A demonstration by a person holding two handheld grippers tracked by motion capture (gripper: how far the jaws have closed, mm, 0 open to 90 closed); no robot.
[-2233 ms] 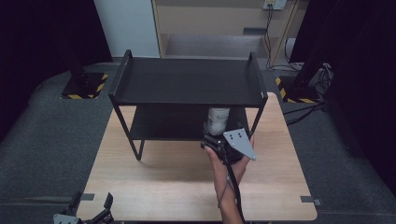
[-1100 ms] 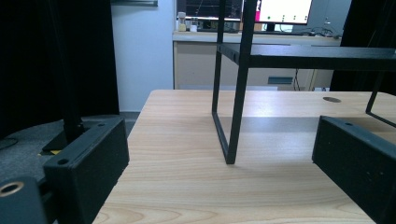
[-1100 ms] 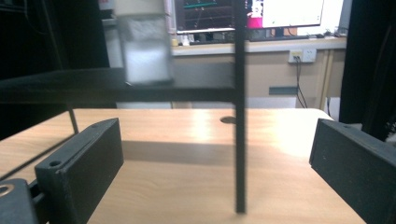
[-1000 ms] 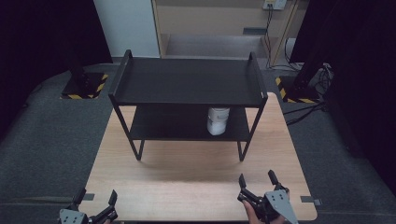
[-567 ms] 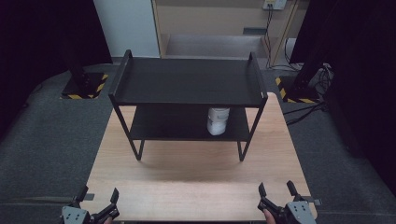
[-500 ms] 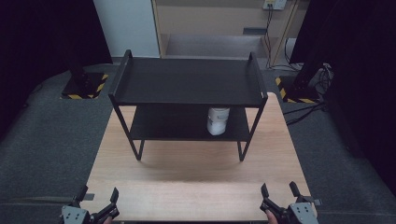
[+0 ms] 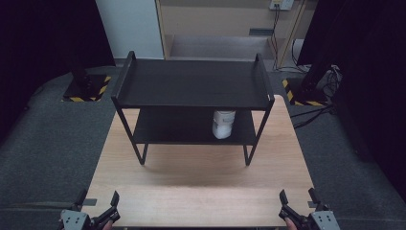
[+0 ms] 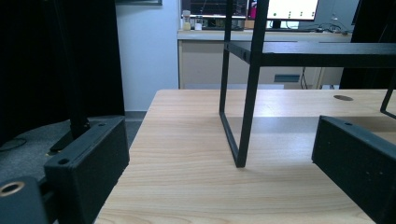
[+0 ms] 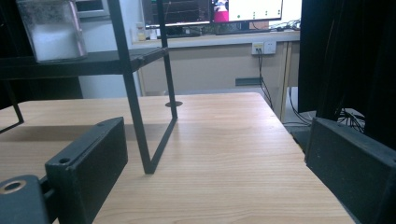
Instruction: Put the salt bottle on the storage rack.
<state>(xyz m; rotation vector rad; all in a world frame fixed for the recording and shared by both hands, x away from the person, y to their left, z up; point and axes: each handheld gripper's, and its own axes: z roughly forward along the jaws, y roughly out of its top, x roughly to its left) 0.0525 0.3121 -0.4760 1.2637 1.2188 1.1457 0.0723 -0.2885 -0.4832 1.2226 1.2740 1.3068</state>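
A black two-tier metal rack (image 7: pixel 191 84) stands on the far half of the wooden table (image 7: pixel 201 201). A white jar (image 7: pixel 223 123) stands upright on its lower shelf, toward the right; the same jar (image 9: pixel 49 30) appears at the top left of the right gripper view. My left gripper (image 7: pixel 98 207) rests open at the table's near left corner, nothing between its jaws. At the near right corner my right gripper (image 7: pixel 299 200) is open too, holding nothing. Both sit well short of the rack. A rack leg (image 8: pixel 245 107) rises ahead of the left gripper.
Grey carpet surrounds the table. Two yellow-and-black striped stand bases (image 7: pixel 84 91) (image 7: pixel 304 93) sit on the floor left and right of the rack. A counter with monitors (image 9: pixel 210 11) lies beyond the table, with cables (image 7: pixel 330 76) on the floor at the right.
My right gripper let go of the jar on the lower shelf and drew back to the near right corner, now open. The left gripper has stayed put.
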